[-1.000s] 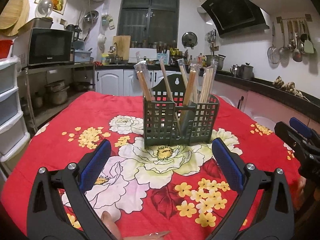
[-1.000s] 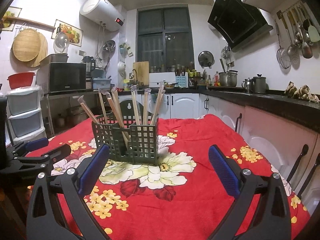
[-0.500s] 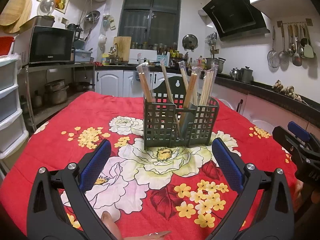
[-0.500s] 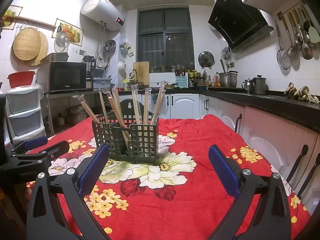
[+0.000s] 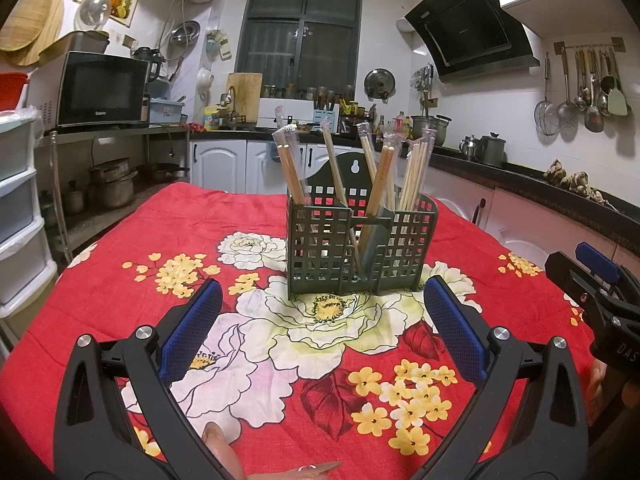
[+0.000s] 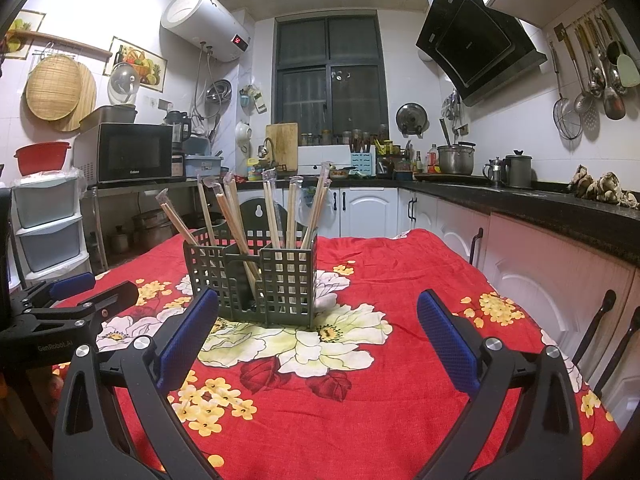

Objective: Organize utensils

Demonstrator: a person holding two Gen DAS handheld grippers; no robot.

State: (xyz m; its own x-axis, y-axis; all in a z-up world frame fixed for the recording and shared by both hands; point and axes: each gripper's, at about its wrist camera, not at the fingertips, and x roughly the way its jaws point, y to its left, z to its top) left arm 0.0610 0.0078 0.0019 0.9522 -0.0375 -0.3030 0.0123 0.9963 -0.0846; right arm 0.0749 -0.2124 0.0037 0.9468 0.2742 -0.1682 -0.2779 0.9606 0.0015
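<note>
Red floral tabletop [image 5: 120,280]. Dark green grid caddy [image 5: 360,252] stands mid-tabletop, wrapped chopsticks [image 5: 378,184] upright inside. Left tongs [image 5: 322,320] apart, empty, short of caddy; "GenRobot.AI" on arm. Right tongs [image 6: 318,328] apart, empty. Microwave [image 6: 128,152] labelled "Galanz".

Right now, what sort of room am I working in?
Most likely a home kitchen: a range hood slants over a stockpot on the counter, ladles and strainers hang on a wall rail, and a microwave sits at the left.
</note>
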